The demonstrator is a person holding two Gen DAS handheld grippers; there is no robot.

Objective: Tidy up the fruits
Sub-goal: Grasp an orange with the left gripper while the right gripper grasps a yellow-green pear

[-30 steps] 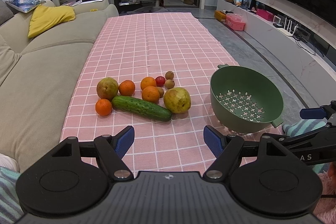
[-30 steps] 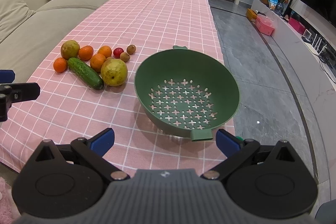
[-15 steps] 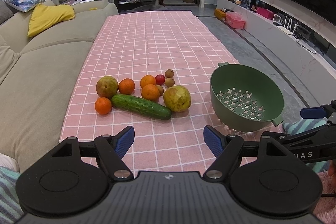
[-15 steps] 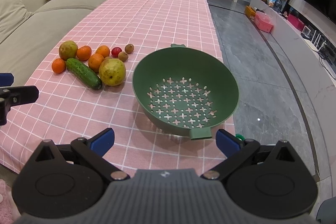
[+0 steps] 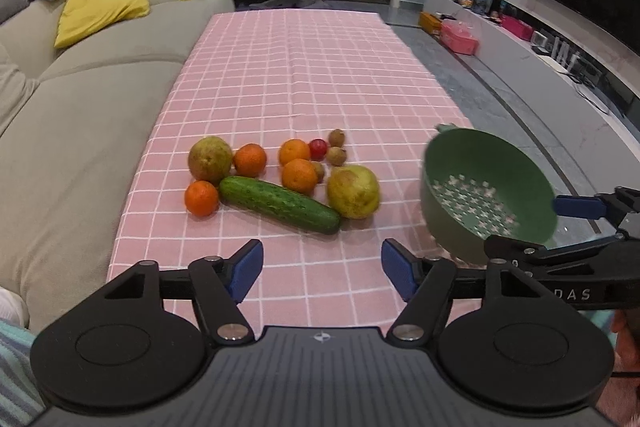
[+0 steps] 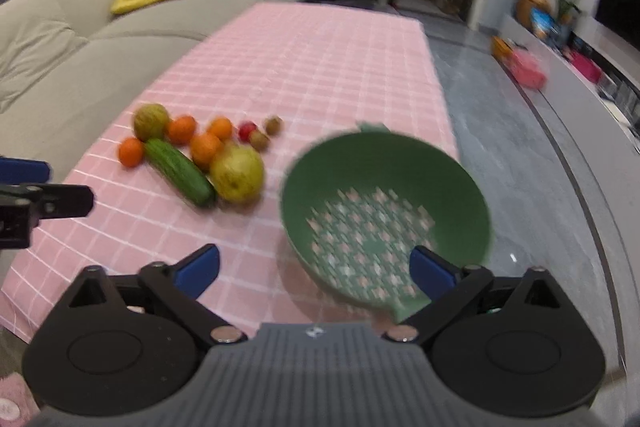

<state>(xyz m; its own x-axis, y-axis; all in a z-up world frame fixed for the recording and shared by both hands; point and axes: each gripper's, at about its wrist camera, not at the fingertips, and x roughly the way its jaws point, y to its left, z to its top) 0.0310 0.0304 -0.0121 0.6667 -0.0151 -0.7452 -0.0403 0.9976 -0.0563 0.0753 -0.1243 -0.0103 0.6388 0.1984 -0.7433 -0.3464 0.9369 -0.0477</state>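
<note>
On the pink checked cloth [image 5: 312, 67] lies a cluster of fruit: two yellow-green pears [image 5: 353, 191] [image 5: 210, 159], several oranges [image 5: 299, 175], a cucumber [image 5: 279, 205], a small red fruit [image 5: 318, 149] and small brown ones [image 5: 336, 155]. A green colander [image 6: 384, 215] stands empty to their right. My left gripper [image 5: 322, 267] hovers short of the cucumber, its jaws closing with nothing between them. My right gripper [image 6: 316, 267] is over the colander's near rim, its jaws also closing; the pads do not press on it. The right wrist view is blurred.
A beige sofa [image 5: 80, 99] runs along the table's left side with a yellow cushion [image 5: 100, 11]. The table's right edge drops to a grey floor [image 6: 520, 147]. A TV bench [image 5: 560, 59] lines the right wall. The cloth's far half [image 6: 320, 59] is bare.
Both grippers have edged forward and their jaws have narrowed slightly. The colander now sits closer and lower in the right wrist view, which has gone blurry.
</note>
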